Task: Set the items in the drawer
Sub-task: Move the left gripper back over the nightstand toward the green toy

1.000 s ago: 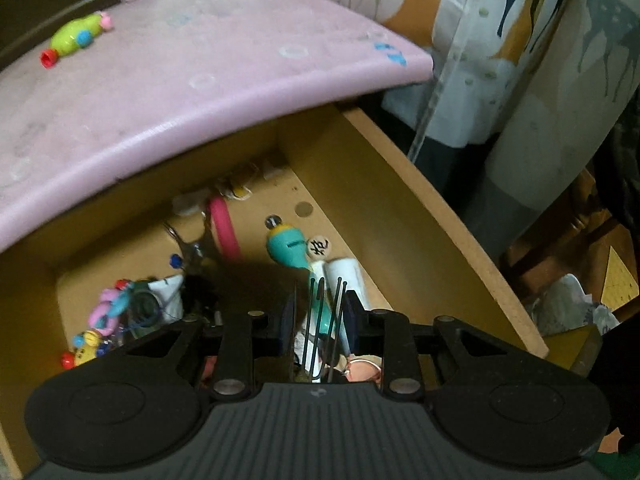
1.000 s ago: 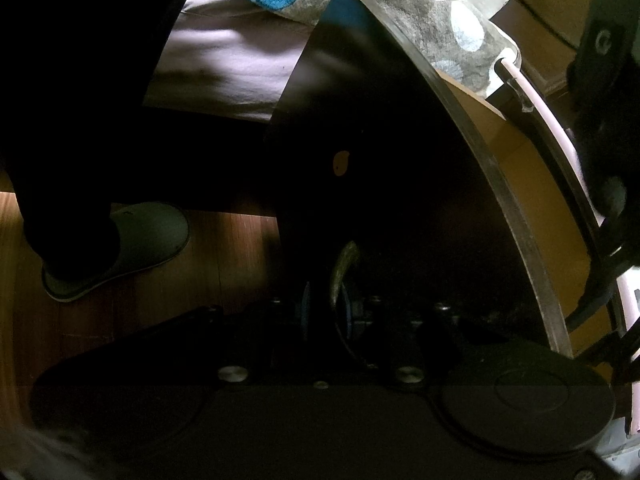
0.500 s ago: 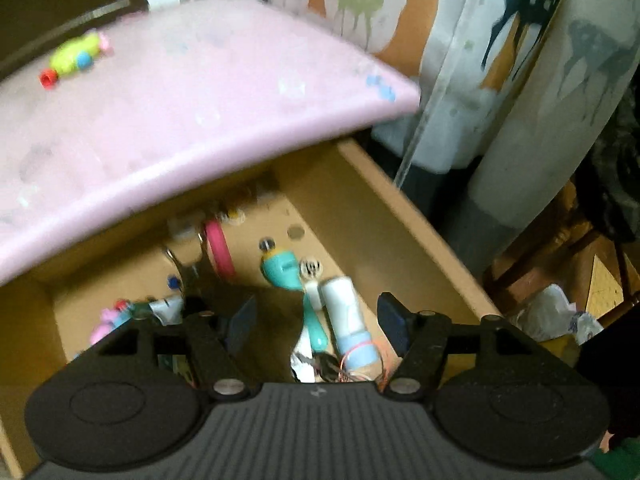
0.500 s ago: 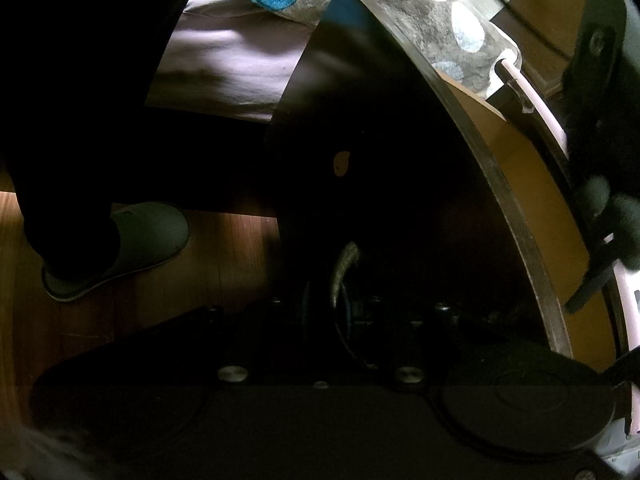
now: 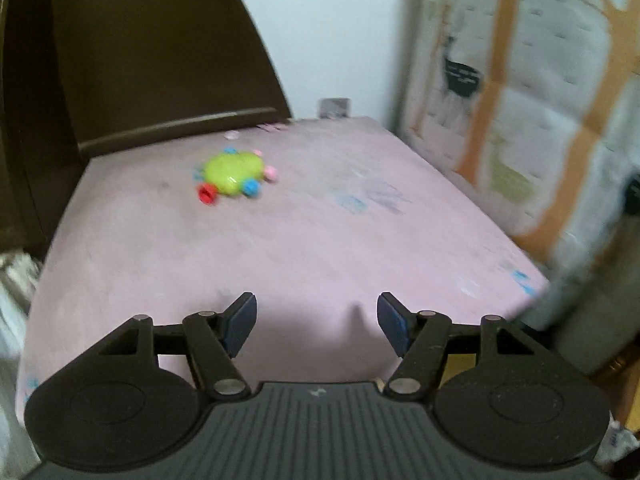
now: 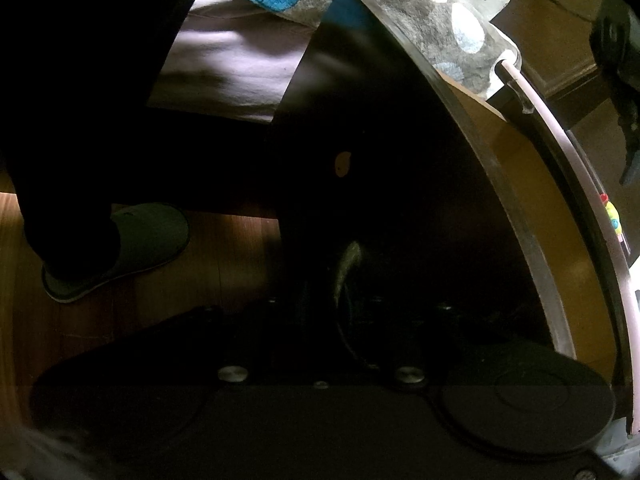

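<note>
Left gripper (image 5: 317,322) hangs above the near edge of the pink tabletop (image 5: 320,248), jaws spread wide and nothing between them. Ahead, toward the far left corner of that top, sits the green toy (image 5: 233,174), a rounded lime body with little red, blue and pink knobs sticking out around it. It stands alone, well apart from the gripper.

It looks like hard moulded plastic, so probably light, stiff and a bit slick on that glossy shell. The knobs seem small and could twist out of a pinch, so the sensible hold is across the body's narrow width, pads flat on the green sides, between the knobs. The view is blurred, so which way it faces is hard to tell.

Right gripper (image 6: 340,280) is deep in shadow against the dark drawer front (image 6: 400,160), around a pale curved handle (image 6: 347,264). Its jaws are opening slightly; whether the pads press the handle, I cannot tell. The drawer's wooden inside (image 6: 532,216) shows, open.
</note>
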